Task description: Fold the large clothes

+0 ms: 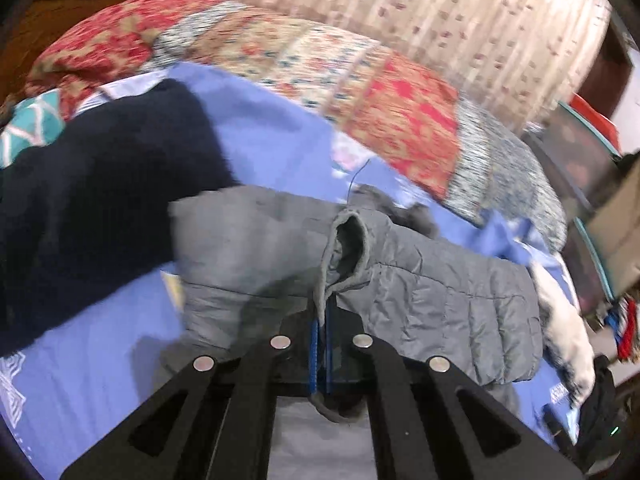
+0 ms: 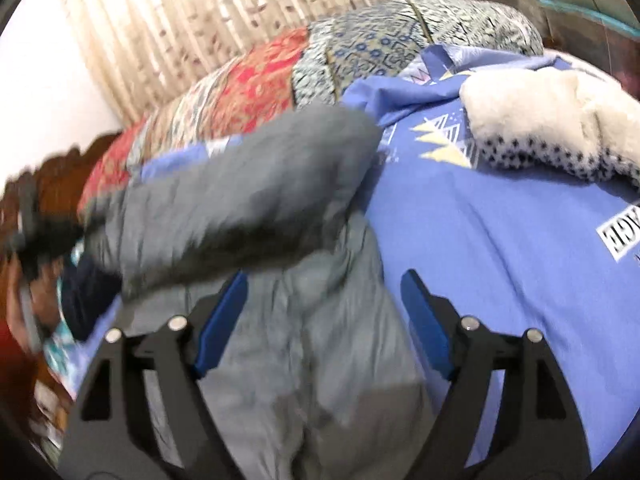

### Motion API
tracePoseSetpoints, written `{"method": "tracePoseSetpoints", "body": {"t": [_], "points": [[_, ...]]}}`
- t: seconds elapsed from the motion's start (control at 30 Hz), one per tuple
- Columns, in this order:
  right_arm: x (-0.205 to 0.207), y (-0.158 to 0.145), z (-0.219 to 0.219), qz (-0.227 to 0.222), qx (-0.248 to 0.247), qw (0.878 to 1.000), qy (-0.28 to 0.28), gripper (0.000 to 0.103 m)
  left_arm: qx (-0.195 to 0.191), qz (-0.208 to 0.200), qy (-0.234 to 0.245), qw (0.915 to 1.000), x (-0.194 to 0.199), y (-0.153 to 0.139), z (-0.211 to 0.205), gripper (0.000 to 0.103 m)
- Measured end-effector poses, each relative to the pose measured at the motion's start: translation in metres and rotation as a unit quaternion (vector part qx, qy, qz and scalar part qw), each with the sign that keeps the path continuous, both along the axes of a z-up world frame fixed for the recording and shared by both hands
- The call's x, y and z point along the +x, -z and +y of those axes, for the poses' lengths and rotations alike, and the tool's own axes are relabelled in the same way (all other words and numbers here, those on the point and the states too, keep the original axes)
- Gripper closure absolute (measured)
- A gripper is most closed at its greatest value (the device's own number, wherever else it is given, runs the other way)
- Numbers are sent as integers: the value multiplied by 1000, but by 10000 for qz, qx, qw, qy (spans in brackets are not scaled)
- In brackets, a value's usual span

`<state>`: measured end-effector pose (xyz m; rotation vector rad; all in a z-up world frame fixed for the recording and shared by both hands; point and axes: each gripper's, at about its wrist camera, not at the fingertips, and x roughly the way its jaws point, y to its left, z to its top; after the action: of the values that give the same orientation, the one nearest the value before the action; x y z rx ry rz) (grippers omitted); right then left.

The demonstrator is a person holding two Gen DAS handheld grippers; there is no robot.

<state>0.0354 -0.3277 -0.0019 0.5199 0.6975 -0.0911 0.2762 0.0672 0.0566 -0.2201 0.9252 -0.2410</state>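
Clearly the weak spot in the left wrist view is how little cloth is caught: the left gripper (image 1: pixel 322 354) has its jaws pinched almost together on a thin strip of edge of the grey quilted jacket (image 1: pixel 432 300), which lies spread on the blue bedsheet (image 1: pixel 272 136) of the bed beside a dark navy garment (image 1: pixel 92 184). A hard pull could slide that strip out (the shell looks slick, I judge), and the fold would flop back; it could also drag the navy piece along, since the two touch. In the right wrist view the right gripper (image 2: pixel 324 316) stands with jaws wide, gripping nothing, above the jacket's grey body (image 2: pixel 304 360), with a bulky grey part (image 2: pixel 240 200) raised and blurred beyond it. With this side unpinned, the whole jacket may shift across the sheet toward the white fleecy garment (image 2: pixel 552 120) rather than crease.
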Motion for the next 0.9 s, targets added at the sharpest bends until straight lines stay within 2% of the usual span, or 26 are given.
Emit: {"method": "tracePoseSetpoints", "body": {"t": [0.13,0.23,0.43,0.47,0.53,0.57,0.6,0.63,0.67,0.73,0.77,0.83,0.9], "points": [[43,-6,-19,59,240,9997,74,27,-68,202,-304,9993,13,17,36,78],[72,-8,-14,154,147,9998,-67,34,-51,330,-409,9986,18,33,51,78],[121,7,14,520,-86,9982,-297,32,60,502,-386,9980,22,57,54,78],[129,12,15,629,-56,9976,-274,28,81,513,-378,9979,23,59,53,78],[147,25,16,903,66,9955,-273,27,100,516,-367,9979,25,62,51,78],[154,32,16,1075,62,9937,-311,33,116,500,-365,9980,26,62,51,78],[163,41,17,1339,-1,9903,-383,73,133,473,-369,9981,27,62,50,78],[167,46,17,1501,-161,9879,-349,86,138,456,-363,9982,28,63,48,78],[165,43,17,1430,-364,9889,-198,95,70,488,-273,9984,30,64,45,78],[157,32,20,1221,-976,9875,184,98,106,502,-106,9986,31,67,35,78],[156,34,20,1262,-1081,9857,282,98,231,471,-51,9986,31,69,27,78],[158,48,17,1509,-1101,9817,376,98,710,384,69,9967,33,76,7,78],[163,66,16,1801,-1057,9778,171,95,1192,416,113,9919,37,87,-7,78]]}}
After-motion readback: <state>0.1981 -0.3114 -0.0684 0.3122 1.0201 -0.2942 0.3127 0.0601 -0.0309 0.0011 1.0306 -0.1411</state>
